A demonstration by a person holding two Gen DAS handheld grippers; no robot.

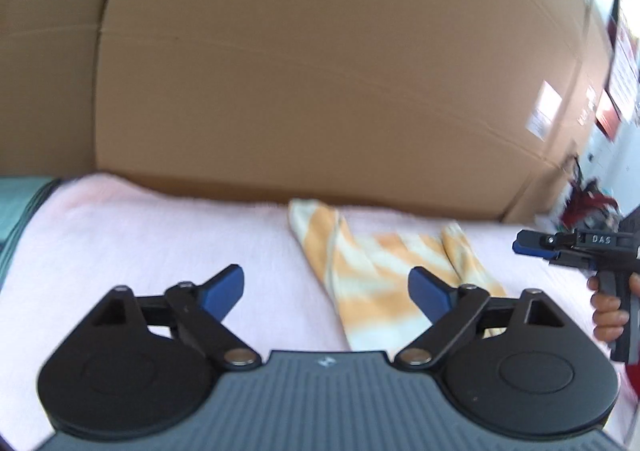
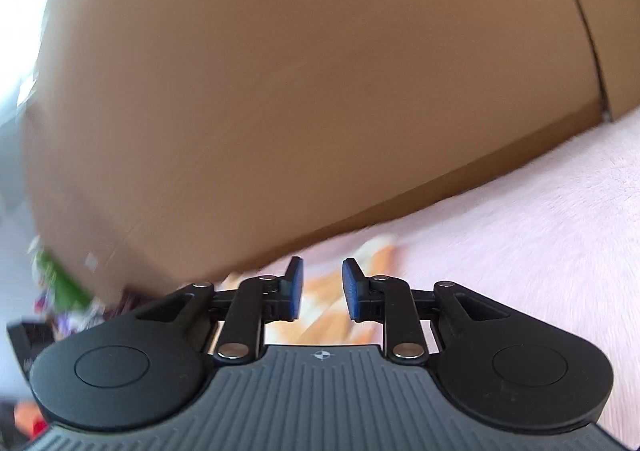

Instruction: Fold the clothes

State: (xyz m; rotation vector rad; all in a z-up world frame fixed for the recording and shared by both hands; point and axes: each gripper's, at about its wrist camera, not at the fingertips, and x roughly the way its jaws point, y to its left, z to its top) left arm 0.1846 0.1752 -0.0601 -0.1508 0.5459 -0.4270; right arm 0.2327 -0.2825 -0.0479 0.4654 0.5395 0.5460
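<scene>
Backdrop is a big brown corrugated cardboard wall (image 1: 304, 63) standing right behind the work surface, with blurred clutter off past its far end. The surface is a pale pink fleecy blanket (image 1: 132, 235) spread flat.

Task item: an orange-and-cream tie-dye cloth garment (image 1: 372, 271) lying on the blanket near the cardboard, two narrow ends pointing toward the wall. It lies fairly flat; can't tell whether it's already partly folded, since the lower edge is hidden behind the left tool.

The left gripper (image 1: 326, 291) hovers low over the blanket, jaws spread wide, nothing between them, its right finger over the garment's near edge. The right gripper (image 2: 322, 289) has its jaws partly apart, a clear gap, empty, tilted, garment blurred just beyond the fingertips. In the left view it's side-on at the right edge, held by a hand (image 1: 608, 311).

Risks, as I judge them:
- Both views motion-blurred, so the tools are likely moving fast; easy to miss the hem.
- A pinch could grab the fleecy blanket along with the garment and drag both.
- Catching only one layer would give a skewed fold.
- The cardboard is close and could foul a far-edge reach.
</scene>
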